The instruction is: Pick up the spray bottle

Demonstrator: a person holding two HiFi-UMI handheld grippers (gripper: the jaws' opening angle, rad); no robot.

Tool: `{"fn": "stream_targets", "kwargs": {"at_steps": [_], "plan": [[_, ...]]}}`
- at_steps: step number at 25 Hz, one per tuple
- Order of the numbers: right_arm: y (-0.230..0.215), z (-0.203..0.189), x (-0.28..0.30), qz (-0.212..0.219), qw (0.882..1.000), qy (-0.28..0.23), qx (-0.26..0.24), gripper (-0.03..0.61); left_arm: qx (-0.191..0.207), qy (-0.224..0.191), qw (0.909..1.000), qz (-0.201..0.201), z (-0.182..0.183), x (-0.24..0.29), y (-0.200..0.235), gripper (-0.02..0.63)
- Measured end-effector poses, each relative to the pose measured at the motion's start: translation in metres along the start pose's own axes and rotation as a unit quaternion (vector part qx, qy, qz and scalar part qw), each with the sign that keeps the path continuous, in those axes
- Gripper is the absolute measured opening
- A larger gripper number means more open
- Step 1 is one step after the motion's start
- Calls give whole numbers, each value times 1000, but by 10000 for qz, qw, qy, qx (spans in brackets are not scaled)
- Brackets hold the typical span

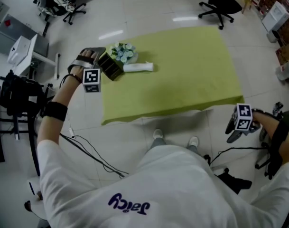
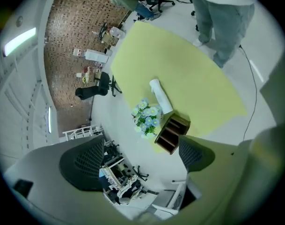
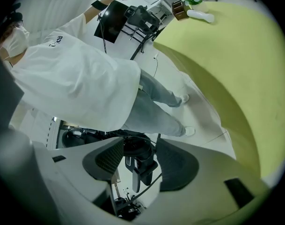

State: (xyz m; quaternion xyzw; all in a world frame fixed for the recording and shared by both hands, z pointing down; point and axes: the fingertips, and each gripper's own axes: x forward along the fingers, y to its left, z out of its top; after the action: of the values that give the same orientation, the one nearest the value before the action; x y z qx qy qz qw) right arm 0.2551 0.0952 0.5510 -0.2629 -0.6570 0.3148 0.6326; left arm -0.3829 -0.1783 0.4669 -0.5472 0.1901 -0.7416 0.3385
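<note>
The white spray bottle (image 1: 138,67) lies on its side on the yellow-green table (image 1: 182,75), near the far left corner. Close to its left are a bunch of pale blue flowers (image 1: 123,52) and a dark wooden box (image 1: 110,65). My left gripper (image 1: 93,52) hovers just left of the box, open and empty. In the left gripper view the bottle (image 2: 161,95) lies beyond the flowers (image 2: 146,116) and box (image 2: 172,134), ahead of the open left gripper (image 2: 140,161). My right gripper (image 1: 233,133) hangs off the table's near right corner, shut on nothing; in its own view the right gripper (image 3: 141,165) points at the floor.
Office chairs (image 1: 220,4) stand beyond the table, and a white desk (image 1: 23,51) and a dark chair (image 1: 13,96) stand at the left. Boxes (image 1: 277,15) sit at the far right. Cables (image 1: 87,151) run across the floor by the person's feet (image 1: 175,137).
</note>
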Motion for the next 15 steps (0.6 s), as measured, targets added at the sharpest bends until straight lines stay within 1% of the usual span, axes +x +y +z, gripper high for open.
{"fn": "stream_targets", "kwargs": {"at_steps": [2,4,6,9,10,13,15], "plan": [[-5,-1,-5,5,10000,71,-42,218,-186,-112,9995,-235,11,7,-5,480],[-9,-1,-10,8,9999,124,-74,217,-262,-237,9986,-389,22,15,-8,482],[-15,0,-16,-14,9999,140,-79,218,-409,-445,9966,-555,39,19,-9,482],[-26,9,-26,-104,9998,93,-127,218,-670,-727,9913,-864,58,31,-15,482],[-29,13,-31,-152,9998,45,-150,217,-757,-774,9894,-964,62,36,-17,508],[-40,21,-45,-279,9994,-106,-177,218,-895,-845,9845,-1253,72,49,-25,509],[-49,22,-53,-364,9991,-111,-203,218,-966,-943,9803,-1440,79,55,-30,509]]}}
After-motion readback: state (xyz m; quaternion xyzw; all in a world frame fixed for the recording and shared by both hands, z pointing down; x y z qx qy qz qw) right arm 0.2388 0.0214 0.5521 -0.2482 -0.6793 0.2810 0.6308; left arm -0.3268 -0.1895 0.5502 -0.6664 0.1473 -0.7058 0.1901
